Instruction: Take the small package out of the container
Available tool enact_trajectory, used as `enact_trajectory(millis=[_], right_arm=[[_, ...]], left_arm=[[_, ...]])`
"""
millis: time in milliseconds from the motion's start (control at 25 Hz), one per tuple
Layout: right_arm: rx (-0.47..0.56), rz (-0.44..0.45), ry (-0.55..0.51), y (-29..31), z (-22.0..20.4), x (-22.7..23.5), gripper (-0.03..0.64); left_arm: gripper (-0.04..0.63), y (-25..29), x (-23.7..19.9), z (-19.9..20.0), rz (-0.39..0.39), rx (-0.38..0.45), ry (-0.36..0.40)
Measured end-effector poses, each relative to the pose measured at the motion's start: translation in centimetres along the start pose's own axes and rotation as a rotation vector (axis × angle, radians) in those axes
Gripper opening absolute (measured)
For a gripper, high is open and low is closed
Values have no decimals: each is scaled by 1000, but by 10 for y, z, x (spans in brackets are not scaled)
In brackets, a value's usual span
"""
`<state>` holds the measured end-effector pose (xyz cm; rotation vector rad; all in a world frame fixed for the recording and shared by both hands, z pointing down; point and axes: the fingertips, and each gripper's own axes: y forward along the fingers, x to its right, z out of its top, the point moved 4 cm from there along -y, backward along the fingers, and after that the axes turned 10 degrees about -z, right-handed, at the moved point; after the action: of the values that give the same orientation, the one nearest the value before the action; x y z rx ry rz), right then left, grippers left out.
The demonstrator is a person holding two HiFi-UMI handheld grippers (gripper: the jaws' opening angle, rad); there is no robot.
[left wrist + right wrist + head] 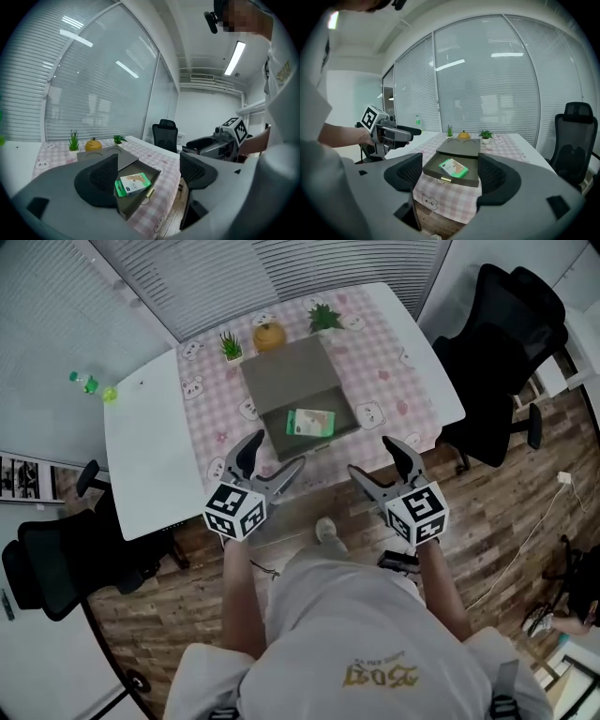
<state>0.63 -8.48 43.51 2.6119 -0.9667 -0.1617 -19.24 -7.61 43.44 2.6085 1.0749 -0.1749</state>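
Both of our grippers are open and hold nothing. Our left gripper (279, 450) is in the lower middle of the head view, a bit to the left. Its jaws stand wide apart with only air between them. Our right gripper (368, 456) is just to the right of it, and its jaws stand wide apart too. Both hang by the near edge of the table (141, 442) and touch nothing.

We see the container (289, 371) in the upper middle of the head view. It is a flat gray box on a pink checked cloth (375, 352). Its drawer (275, 430) is pulled out toward us.

The small package (310, 422) lies flat in the drawer, near the middle of the frame. It is green and white. In the left gripper view it shows low in the middle, next to the left jaw but well past it. In the right gripper view it shows between the two jaws, but the jaws are well apart from it.

Two little plants (231, 345) and a round orange thing (269, 335) stand behind the container, near the top of the frame.

We think the job has hardly begun. The drawer is open, so the way in is clear. The package is still inside, and no gripper is on it. What is left is to reach in with one gripper, close the jaws on the package, and lift it out of the drawer.
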Motion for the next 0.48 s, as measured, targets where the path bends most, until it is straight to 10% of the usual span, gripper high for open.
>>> enact_trajectory(millis=[480], right_arm=[[-31, 1, 32, 46, 0, 25, 364]], left_arm=[[421, 47, -56, -9, -139, -276, 194]])
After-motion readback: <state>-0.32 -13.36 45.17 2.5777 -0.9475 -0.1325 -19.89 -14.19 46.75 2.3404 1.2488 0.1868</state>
